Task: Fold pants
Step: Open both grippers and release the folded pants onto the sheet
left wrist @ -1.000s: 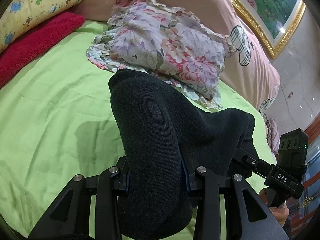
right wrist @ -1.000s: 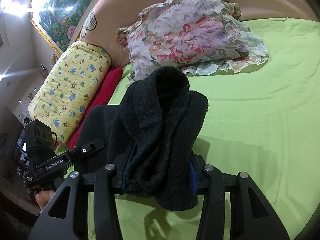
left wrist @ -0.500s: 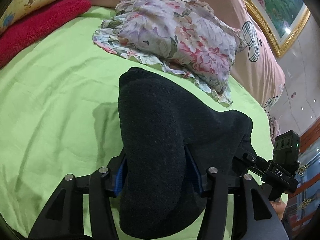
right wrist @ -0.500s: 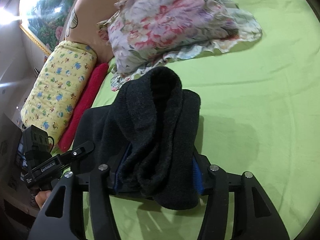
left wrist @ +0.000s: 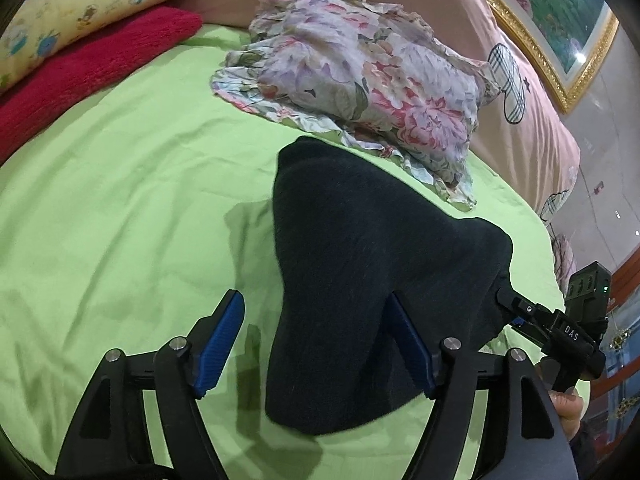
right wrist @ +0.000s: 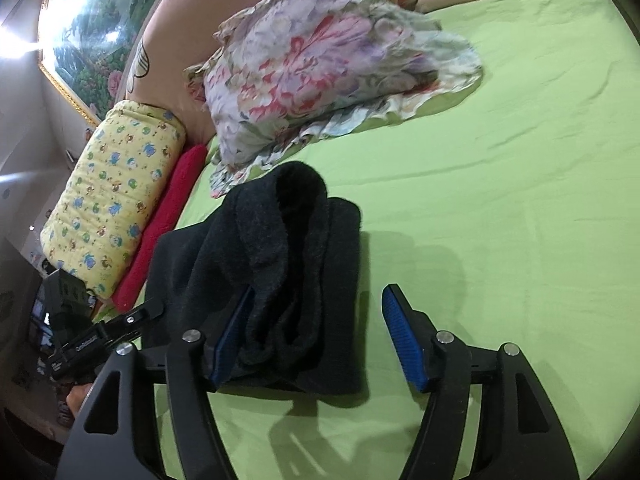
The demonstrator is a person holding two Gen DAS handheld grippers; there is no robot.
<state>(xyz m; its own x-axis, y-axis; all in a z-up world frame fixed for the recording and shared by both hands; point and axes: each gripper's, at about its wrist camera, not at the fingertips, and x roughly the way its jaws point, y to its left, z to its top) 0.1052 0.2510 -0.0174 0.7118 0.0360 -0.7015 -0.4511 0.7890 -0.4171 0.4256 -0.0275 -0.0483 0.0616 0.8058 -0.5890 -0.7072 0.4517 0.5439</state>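
Dark pants [left wrist: 360, 280] bunched in a thick fold on the lime-green bedsheet [left wrist: 120, 200], just in front of a floral pillow [left wrist: 360, 80].

Left gripper [left wrist: 316, 340]: jaws opening, standing apart. Pants between the 2 blue pads; left pad [left wrist: 220, 344] clear of the cloth with green sheet showing in the gap, right pad [left wrist: 412, 348] against or just beside the fabric, contact hard to tell. No clamp on the cloth.

Right gripper [right wrist: 316, 336]: jaws opening, also apart. Folded end of the pants [right wrist: 288, 272] lying between the pads, touching the left pad [right wrist: 232, 340]; right pad [right wrist: 400, 340] well clear, bare sheet between it and the cloth. Pants resting on the sheet [right wrist: 500, 200], casting a shadow to the right.

Beyond the pants, floral pillow [right wrist: 320, 68] leaning on a pink headboard cushion [left wrist: 460, 12]. Red towel [left wrist: 88, 68] and yellow cartoon-print bolster [left wrist: 80, 4] along the bed's edge. Gold-framed landscape picture [left wrist: 560, 12] on the wall behind.

In the right wrist view, left gripper [right wrist: 120, 328] visible at the far side of the pants, a hand [right wrist: 78, 396] under it.
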